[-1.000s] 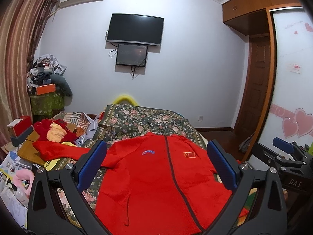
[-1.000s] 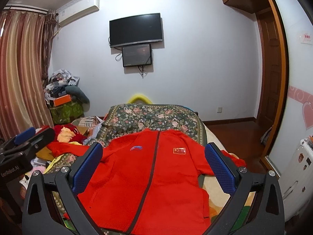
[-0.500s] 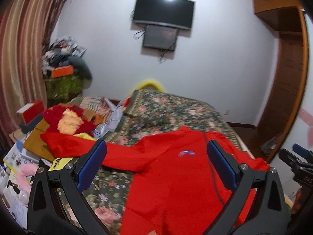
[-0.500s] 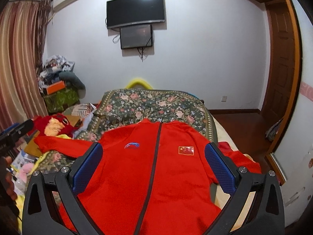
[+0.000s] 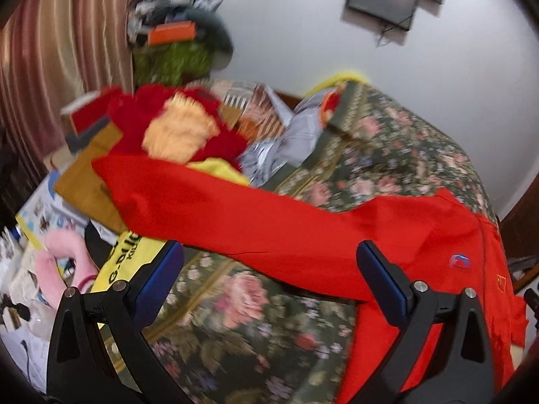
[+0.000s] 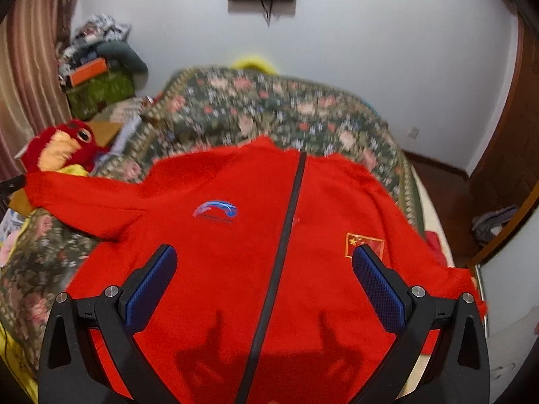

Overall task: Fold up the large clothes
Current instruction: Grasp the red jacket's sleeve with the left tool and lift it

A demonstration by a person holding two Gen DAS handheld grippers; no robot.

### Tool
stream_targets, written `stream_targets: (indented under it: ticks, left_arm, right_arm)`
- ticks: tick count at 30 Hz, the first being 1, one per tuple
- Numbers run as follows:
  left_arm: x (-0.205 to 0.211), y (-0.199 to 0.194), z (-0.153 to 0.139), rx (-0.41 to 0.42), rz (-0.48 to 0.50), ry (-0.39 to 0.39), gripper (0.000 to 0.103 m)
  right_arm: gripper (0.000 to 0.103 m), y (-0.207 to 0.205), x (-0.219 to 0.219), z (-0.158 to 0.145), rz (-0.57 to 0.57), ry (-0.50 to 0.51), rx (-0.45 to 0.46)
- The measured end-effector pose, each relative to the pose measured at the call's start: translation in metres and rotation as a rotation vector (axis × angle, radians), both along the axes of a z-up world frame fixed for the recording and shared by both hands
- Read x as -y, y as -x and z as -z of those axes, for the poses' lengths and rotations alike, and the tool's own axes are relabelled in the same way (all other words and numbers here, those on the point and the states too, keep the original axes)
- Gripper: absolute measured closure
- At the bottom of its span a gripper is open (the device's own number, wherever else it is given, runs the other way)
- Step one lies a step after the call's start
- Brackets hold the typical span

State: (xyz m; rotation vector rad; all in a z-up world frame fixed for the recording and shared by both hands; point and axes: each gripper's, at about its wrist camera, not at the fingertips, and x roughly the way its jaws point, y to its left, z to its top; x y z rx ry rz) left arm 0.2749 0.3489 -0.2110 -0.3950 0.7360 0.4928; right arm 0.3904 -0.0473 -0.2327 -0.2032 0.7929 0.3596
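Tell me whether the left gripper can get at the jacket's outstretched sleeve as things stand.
Probably yes. The left gripper has its jaws open, and the red sleeve lies flat across the floral bedspread just ahead of them, with nothing lying over it. The sleeve's far end borders clutter by the plush toy.

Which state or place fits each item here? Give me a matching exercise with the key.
Items:
1. red jacket
2. left sleeve
3. plush bird
4. left gripper

States or places:
A. jaws open, empty, above the sleeve
B. lying among the clutter at the bed's left edge
C. spread front-up on the floral bedspread, zipped shut
D. stretched straight out toward the clutter

Pairs: 1-C, 2-D, 3-B, 4-A
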Motion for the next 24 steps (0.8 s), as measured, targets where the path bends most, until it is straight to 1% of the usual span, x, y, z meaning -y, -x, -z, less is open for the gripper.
stream_targets:
  ticks: [3,6,9,10,11,13,15,17,19,21,23,24]
  left_arm:
    - [-0.033,-0.004,0.022,-0.052,-0.022,0.091,0.0]
    - [-0.061,-0.003,0.04,-0.064,-0.007,0.217,0.0]
    - [-0.089,0.005,0.055,-0.042,-0.03,0.378,0.0]
    - [-0.099,0.007,0.062,-0.03,-0.036,0.443,0.0]
    - [-0.108,0.009,0.068,-0.021,-0.049,0.505,0.0]
    - [-0.127,0.012,0.081,0.001,-0.088,0.603,0.0]
    - [-0.141,0.01,0.09,0.005,-0.104,0.646,0.0]
    - [-0.156,0.009,0.099,0.017,-0.141,0.675,0.001]
    - [-0.17,0.008,0.106,0.031,-0.171,0.699,0.004]
    - [-0.18,0.008,0.111,0.049,-0.2,0.706,0.009]
    - [-0.19,0.008,0.114,0.079,-0.249,0.709,0.022]
    - [-0.194,0.008,0.117,0.08,-0.271,0.71,0.027]
  right_arm:
    - [0.0,-0.02,-0.009,0.015,0.016,0.02,-0.065]
    - [0.0,-0.033,-0.016,0.029,0.012,0.035,-0.125]
    - [0.0,-0.041,-0.022,0.038,0.029,0.041,-0.163]
    - [0.0,-0.044,-0.023,0.04,0.033,0.041,-0.17]
    - [0.0,-0.046,-0.024,0.042,0.033,0.039,-0.176]
    - [0.0,-0.044,-0.027,0.045,0.024,0.038,-0.187]
    - [0.0,-0.043,-0.03,0.046,0.014,0.049,-0.186]
    - [0.0,-0.043,-0.031,0.047,0.008,0.066,-0.179]
    - [0.0,-0.046,-0.032,0.046,0.003,0.078,-0.171]
    - [0.0,-0.046,-0.03,0.044,0.003,0.087,-0.159]
    - [0.0,-0.047,-0.027,0.042,0.007,0.102,-0.147]
    - [0.0,-0.047,-0.024,0.041,0.012,0.11,-0.136]
